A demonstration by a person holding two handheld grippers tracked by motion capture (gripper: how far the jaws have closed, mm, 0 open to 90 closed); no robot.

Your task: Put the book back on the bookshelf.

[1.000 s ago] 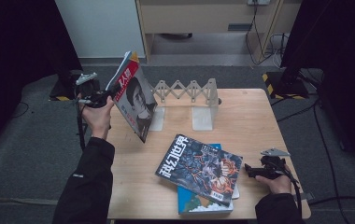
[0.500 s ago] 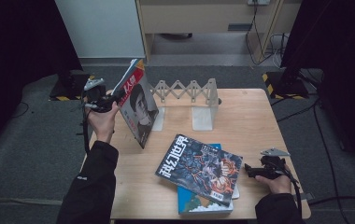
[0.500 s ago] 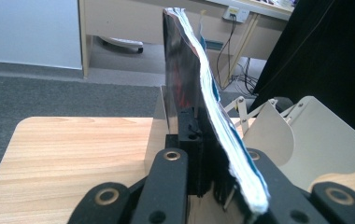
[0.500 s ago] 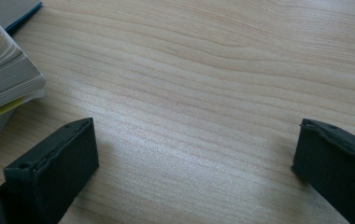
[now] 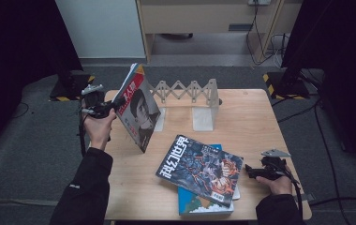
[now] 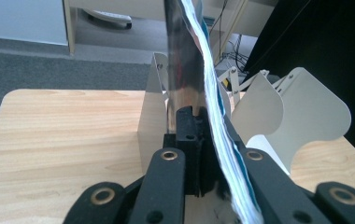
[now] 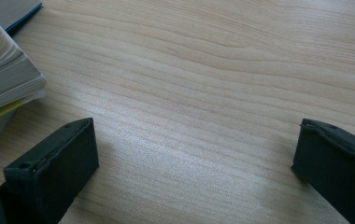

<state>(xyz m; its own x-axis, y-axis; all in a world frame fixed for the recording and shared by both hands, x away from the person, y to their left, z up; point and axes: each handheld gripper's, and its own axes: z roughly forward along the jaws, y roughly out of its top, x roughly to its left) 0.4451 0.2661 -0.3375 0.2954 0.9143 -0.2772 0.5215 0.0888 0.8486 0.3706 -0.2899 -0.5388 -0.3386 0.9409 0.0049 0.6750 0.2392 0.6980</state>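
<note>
our left gripper (image 5: 113,107) is clamped on the edge of a magazine (image 5: 138,107), lifted tilted over the table's (image 5: 260,122) left side, just in front of the folding rack (image 5: 188,91). our right gripper (image 5: 251,171) rests wide open, holding nothing, beside the stacked books (image 5: 199,171).

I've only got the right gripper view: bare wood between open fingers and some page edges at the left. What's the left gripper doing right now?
Observer: The left gripper is shut on the edge of a red-and-white glossy magazine, holding it on end and tilted at the left side of the wooden table.
Operator: What is it near?
Observer: A white folding book rack with an accordion lattice stands along the table's far edge, and the magazine is at the rack's left end.
Operator: And those page edges by me?
Observer: They are a stack: a dark magazine with white characters lying askew on a blue book, just left of the right gripper.
</note>
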